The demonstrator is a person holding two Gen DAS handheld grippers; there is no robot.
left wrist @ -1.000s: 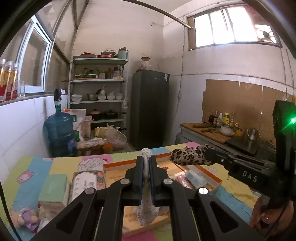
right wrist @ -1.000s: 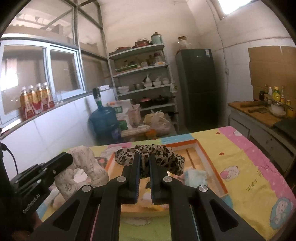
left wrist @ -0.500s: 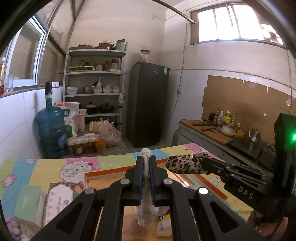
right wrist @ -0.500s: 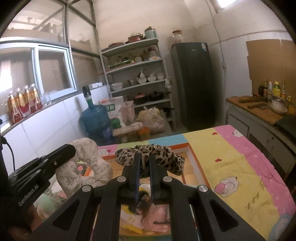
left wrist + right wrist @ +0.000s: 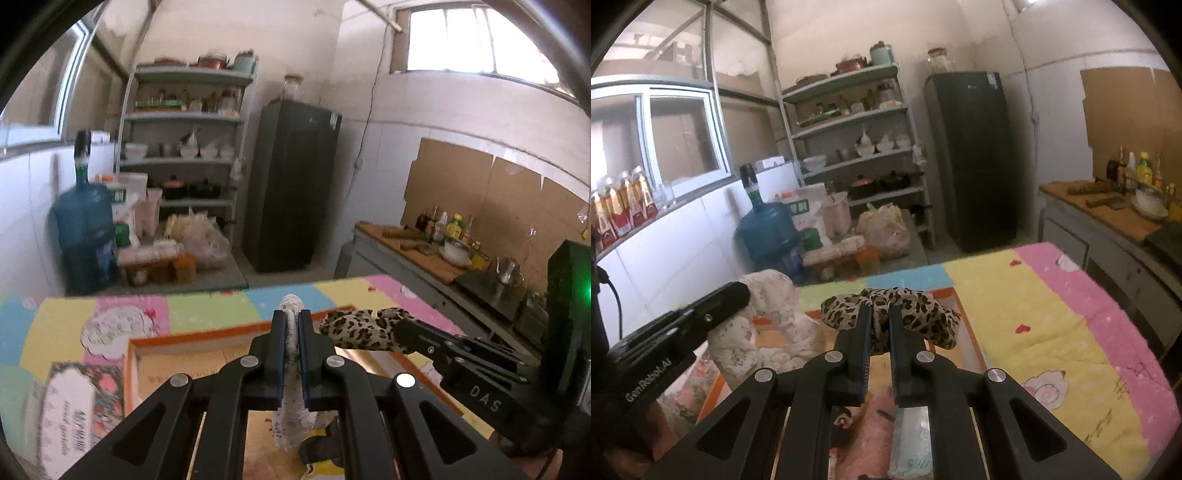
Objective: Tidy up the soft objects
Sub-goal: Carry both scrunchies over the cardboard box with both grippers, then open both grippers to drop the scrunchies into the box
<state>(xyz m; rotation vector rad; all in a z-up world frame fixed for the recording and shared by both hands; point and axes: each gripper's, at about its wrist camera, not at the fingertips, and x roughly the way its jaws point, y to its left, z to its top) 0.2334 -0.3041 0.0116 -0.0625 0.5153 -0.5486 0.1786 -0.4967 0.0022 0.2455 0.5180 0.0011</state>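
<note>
Left tongs (image 5: 291, 332) pinching white scrunchie (image 5: 293, 421); right tongs (image 5: 878, 325) clamping leopard scrunchie (image 5: 916, 314). Risk: fabric slipping, dropping outside orange box (image 5: 236, 328).

White walls (image 5: 207, 33) enclose a small kitchen, daylight coming through a high window (image 5: 476, 40) on the right and a sliding window (image 5: 683, 144) on the left, where bottles (image 5: 624, 206) line the sill. Against the far wall stand a grey shelf unit (image 5: 184, 147) stacked with bowls and pots and a dark fridge (image 5: 291, 184), with a blue water jug (image 5: 86, 221) and bags on the floor beside them. Along the right wall a wooden-topped counter (image 5: 417, 247) carries sauce bottles below cardboard sheets (image 5: 491, 188) fixed to the wall, and in front a worktop (image 5: 1034, 306) is spread with a pastel cartoon cloth.
</note>
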